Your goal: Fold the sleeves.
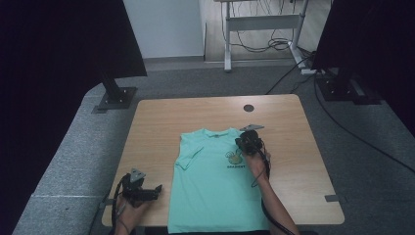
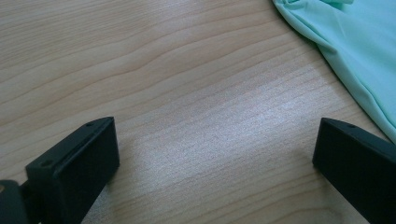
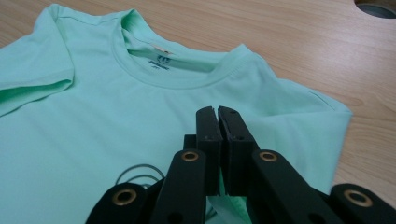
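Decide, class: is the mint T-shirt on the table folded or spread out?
Mostly spread: the T-shirt lies flat, front up, collar away from the person; only one sleeve is folded inward onto the chest.

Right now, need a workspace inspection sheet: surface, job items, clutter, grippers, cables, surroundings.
Surface: light wooden table, round grommet hole near far edge.
Job's things: mint green T-shirt lying flat, collar away from person, hem at near edge, one sleeve folded in.
Clutter: nothing seen.
Grippers: left gripper open over bare wood beside the shirt; right gripper shut, above the shirt's chest, nothing between jaws.
Cables: gripper cables trail by both forearms; floor cables behind.
Surroundings: grey carpet, black stands, white desk frame.
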Motion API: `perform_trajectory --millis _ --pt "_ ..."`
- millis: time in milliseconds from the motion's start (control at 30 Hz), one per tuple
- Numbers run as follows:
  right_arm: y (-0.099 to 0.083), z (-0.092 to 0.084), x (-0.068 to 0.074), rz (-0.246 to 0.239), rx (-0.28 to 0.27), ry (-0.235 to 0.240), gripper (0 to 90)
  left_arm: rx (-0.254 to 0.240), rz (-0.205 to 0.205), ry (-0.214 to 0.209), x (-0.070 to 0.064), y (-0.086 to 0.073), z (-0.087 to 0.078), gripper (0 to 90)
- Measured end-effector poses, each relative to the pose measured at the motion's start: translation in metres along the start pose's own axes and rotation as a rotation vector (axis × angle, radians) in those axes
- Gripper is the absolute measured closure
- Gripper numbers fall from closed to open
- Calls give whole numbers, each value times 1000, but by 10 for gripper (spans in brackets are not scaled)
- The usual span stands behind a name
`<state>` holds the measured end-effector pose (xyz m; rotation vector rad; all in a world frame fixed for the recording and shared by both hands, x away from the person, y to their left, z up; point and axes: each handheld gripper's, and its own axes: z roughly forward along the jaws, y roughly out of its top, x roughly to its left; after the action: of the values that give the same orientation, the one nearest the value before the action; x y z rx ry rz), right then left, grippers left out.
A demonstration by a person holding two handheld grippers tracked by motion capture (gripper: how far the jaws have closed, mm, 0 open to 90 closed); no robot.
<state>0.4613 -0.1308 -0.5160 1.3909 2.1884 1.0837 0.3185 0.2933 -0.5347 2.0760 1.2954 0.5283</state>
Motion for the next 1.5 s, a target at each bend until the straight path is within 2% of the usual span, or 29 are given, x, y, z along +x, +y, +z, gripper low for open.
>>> perform_trajectory --millis 267,467,533,733,1133,1500 --pt "2 13 6 -2 22 -1 856 -2 4 -1 0 0 0 4" --pt "2 19 6 9 32 41 797 -2 4 -2 0 0 0 5" --pt "3 18 6 12 28 58 764 -2 4 -1 0 0 0 5" --pt "7 11 8 6 17 60 724 -2 5 -2 0 0 0 5" --pt "7 2 2 9 10 46 615 -2 5 -2 0 0 0 5" --pt "2 -14 -6 6 1 26 520 -2 5 -3 0 0 0 5"
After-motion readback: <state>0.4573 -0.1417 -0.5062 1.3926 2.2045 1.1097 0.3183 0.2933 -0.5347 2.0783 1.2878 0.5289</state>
